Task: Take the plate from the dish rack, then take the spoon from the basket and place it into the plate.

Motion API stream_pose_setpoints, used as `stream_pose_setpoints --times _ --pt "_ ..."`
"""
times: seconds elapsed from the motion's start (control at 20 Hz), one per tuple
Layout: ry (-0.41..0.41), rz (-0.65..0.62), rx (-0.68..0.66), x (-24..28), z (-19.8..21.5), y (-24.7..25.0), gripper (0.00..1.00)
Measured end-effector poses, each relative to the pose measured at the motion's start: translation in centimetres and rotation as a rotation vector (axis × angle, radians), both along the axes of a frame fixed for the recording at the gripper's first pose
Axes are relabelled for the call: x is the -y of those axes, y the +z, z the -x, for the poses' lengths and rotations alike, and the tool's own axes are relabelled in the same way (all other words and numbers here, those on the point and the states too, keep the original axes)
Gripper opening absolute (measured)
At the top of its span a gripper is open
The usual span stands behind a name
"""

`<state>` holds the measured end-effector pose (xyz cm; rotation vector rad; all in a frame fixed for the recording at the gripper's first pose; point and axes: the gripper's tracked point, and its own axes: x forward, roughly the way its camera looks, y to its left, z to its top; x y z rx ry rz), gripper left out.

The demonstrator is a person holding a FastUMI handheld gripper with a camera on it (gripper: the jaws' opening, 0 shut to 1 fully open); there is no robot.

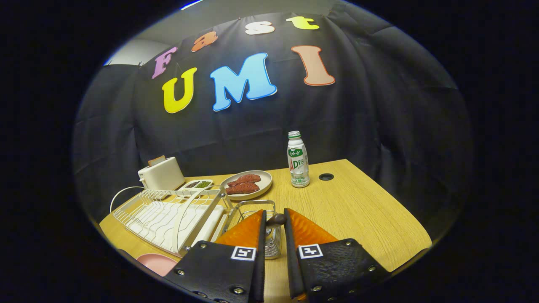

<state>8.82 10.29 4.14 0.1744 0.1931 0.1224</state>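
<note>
Nearest to us, the gripper (274, 219) points forward over the wooden desk (358, 210), its two fingers (248, 231) drawn close together with only a narrow gap between them. Within that gap we see the dark rounded end of the spoon (277, 218), standing in the small wire basket (269, 240) that hangs at the end of the dish rack (168, 214); we cannot tell whether both fingers actually press on the spoon. We note that the basket lies just ahead of and partly behind the fingertips, touching the rack's near corner. To the left of the fingers, the white wire dish rack rests on the desk above a white tray. Beside the rack, at the desk's near edge, we see part of the pink plate (156, 263) lying flat. Beyond the rack stand a white toaster (162, 173) with a slice of toast in its slot, a small white two-part dish (197, 184) holding dark and green contents, and a round beige plate of reddish food (246, 184). Farther right, a white bottle (298, 160) with a green label stands upright, near a round cable hole (326, 176) in the desk.
</note>
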Motion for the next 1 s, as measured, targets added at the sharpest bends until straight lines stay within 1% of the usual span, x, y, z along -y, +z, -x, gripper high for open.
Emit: stream_pose_setpoints --times 0.15,0.25,0.3,0.5,0.6,0.75,0.85,0.9,1.0 --pt "0.032 -0.051 -0.008 -0.5 -0.6 -0.3 0.22" --pt "0.028 -0.044 0.013 -0.3 -1.6 0.1 0.22" --pt "0.023 -0.038 0.003 -0.4 -1.6 0.0 0.16" --pt "0.064 -0.047 -0.012 -1.4 -1.8 -0.6 0.18" --pt "0.062 -0.052 -0.003 -1.5 -2.2 -0.8 0.18" --pt "0.032 -0.067 -0.004 -0.9 -2.4 -1.0 0.19" --pt "0.015 -0.060 -0.052 -1.0 -2.4 -1.3 0.17" --pt "0.010 -0.047 -0.068 -0.9 -2.4 -0.9 0.14" --pt "0.032 -0.042 -0.086 -1.5 -2.4 -0.3 0.13"
